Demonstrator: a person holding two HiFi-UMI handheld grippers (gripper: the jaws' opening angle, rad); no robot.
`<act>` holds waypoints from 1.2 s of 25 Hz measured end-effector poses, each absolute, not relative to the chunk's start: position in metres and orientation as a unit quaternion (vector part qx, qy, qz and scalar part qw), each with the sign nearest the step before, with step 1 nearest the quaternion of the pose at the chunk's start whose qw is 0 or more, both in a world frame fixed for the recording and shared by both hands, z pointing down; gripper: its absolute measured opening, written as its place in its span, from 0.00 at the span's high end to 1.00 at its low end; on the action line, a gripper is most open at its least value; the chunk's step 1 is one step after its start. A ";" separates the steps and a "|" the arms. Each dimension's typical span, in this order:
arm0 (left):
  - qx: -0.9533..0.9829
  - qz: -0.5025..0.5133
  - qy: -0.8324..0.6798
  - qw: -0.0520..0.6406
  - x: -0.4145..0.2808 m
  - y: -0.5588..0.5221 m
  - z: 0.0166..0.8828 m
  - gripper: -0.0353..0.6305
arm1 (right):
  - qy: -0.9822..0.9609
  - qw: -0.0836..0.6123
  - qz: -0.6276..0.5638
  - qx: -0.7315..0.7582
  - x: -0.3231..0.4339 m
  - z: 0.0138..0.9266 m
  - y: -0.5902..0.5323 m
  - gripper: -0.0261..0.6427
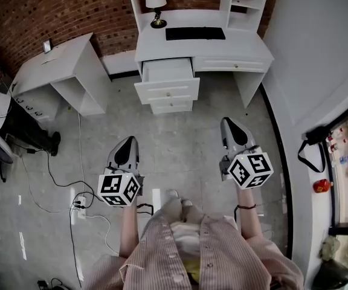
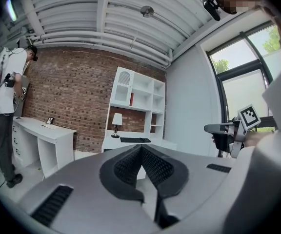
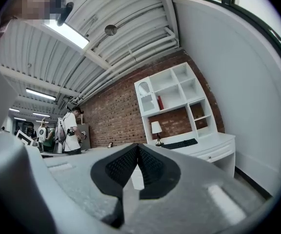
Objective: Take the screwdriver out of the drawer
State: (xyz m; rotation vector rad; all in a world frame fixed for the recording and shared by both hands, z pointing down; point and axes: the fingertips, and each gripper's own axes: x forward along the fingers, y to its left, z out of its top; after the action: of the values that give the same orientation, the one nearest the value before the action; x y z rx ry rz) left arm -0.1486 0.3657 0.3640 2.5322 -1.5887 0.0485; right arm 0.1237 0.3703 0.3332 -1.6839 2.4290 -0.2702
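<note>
Standing on the pale floor [image 1: 180, 138], we are holding the left gripper [image 1: 127, 140] at the lower left of centre in the head view and the right gripper [image 1: 229, 121] at the lower right of centre. Both are pointing up the frame toward the white desk [image 1: 246, 44] and hanging in the air, well apart from it and from each other.

In the left gripper view the fingers [image 2: 128, 167] are lying closed, tips meeting, with nothing between them. In the right gripper view the fingers [image 3: 121, 167] are likewise pressing together on nothing.

The desk is sitting at the top centre of the frame against the brick wall [image 1: 53, 11], its tabletop carrying a lamp [image 1: 156, 2] and a black keyboard [image 1: 195, 33]. Under the tabletop's left part, the top drawer [image 1: 167, 91] is standing pulled out toward us.

We are not making out the screwdriver in any view; the open drawer's inside is showing only as a pale patch.

A second white desk [image 1: 59, 59] is standing at the upper left, and cables [image 1: 59, 180] are trailing across the floor at the lower left. Another person [image 2: 4, 96] is standing at the far left of the left gripper view.
</note>
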 end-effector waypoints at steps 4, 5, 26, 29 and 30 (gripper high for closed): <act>0.840 0.022 -0.536 0.086 -0.150 0.361 0.374 0.95 | 0.819 0.076 -0.089 -0.562 0.122 0.335 0.362 0.95; 0.839 0.022 -0.537 0.089 -0.151 0.359 0.375 0.95 | 0.818 0.076 -0.091 -0.562 0.122 0.337 0.360 0.94; 0.837 0.037 -0.528 0.135 -0.160 0.180 0.411 0.95 | 0.804 0.046 -0.141 -0.575 0.115 0.388 0.183 0.81; 0.837 0.039 -0.527 0.140 -0.165 0.150 0.415 0.95 | 0.801 0.042 -0.147 -0.579 0.112 0.394 0.155 0.78; 0.837 0.038 -0.526 0.142 -0.167 0.141 0.416 0.95 | 0.800 0.041 -0.149 -0.580 0.110 0.396 0.147 0.78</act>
State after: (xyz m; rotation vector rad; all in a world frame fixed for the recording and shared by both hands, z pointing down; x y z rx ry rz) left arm -0.1666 0.1409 0.4162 2.4167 -1.5187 0.1101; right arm 0.1104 0.1469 0.3957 -1.7751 2.4501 -0.4547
